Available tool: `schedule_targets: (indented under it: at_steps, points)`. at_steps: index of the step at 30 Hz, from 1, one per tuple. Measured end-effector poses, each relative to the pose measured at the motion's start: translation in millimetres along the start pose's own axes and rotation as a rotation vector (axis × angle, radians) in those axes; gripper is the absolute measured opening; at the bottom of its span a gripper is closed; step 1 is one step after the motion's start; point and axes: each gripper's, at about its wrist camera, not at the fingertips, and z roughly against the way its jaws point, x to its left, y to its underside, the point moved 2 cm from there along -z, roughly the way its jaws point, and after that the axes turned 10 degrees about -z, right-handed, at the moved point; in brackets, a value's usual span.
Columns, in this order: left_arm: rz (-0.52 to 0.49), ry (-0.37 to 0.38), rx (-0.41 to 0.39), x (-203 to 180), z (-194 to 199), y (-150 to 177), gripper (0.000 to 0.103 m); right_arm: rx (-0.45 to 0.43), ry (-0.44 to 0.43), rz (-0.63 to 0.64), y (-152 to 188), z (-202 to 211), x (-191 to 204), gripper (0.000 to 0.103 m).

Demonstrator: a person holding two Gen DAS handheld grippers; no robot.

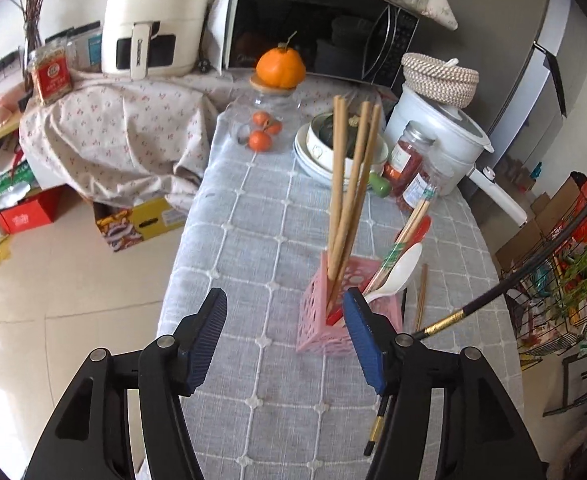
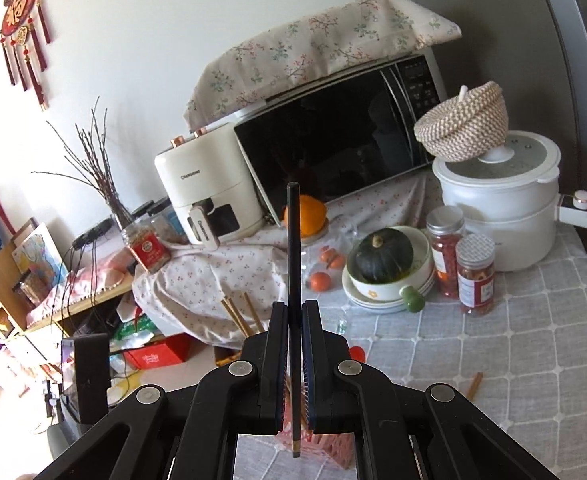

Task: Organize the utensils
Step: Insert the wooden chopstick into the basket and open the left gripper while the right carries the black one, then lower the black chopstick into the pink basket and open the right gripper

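A pink lattice utensil holder (image 1: 325, 328) stands on the grey checked tablecloth (image 1: 261, 240). It holds long wooden chopsticks (image 1: 351, 184), a white spoon (image 1: 397, 272), a red spoon and wrapped chopsticks. My left gripper (image 1: 285, 344) is open and empty, just in front of the holder. My right gripper (image 2: 293, 344) is shut on a black chopstick with a gold band (image 2: 293, 248), held upright above the holder (image 2: 333, 452). That black chopstick also shows in the left wrist view (image 1: 493, 292). Another black chopstick (image 1: 377, 428) and a wooden one (image 1: 421, 300) lie on the cloth.
Behind the holder stand stacked dishes with a dark squash (image 2: 385, 256), two spice jars (image 2: 473, 276), a white pot (image 2: 501, 200), a glass jar with oranges (image 1: 267, 128), a microwave (image 2: 341, 148) and an air fryer (image 1: 153, 20). A wire rack (image 1: 565, 280) stands right of the table.
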Motion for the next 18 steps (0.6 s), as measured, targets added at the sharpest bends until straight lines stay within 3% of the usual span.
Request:
schedule_targets:
  at_steps: [8, 16, 18]
  points:
    - [0.000, 0.004, 0.077, 20.9, -9.6, 19.9, 0.064, 0.011, 0.029, -0.003, 7.2, -48.9, 4.3, 0.005]
    - [-0.042, 0.029, 0.100, 13.6, -19.8, 20.6, 0.064, 0.118, 0.052, -0.025, 38.3, -97.2, -3.8, 0.006]
    - [-0.062, 0.033, 0.106, 6.9, -23.0, 20.6, 0.064, 0.142, 0.039, -0.056, 40.4, -100.6, -9.3, 0.011]
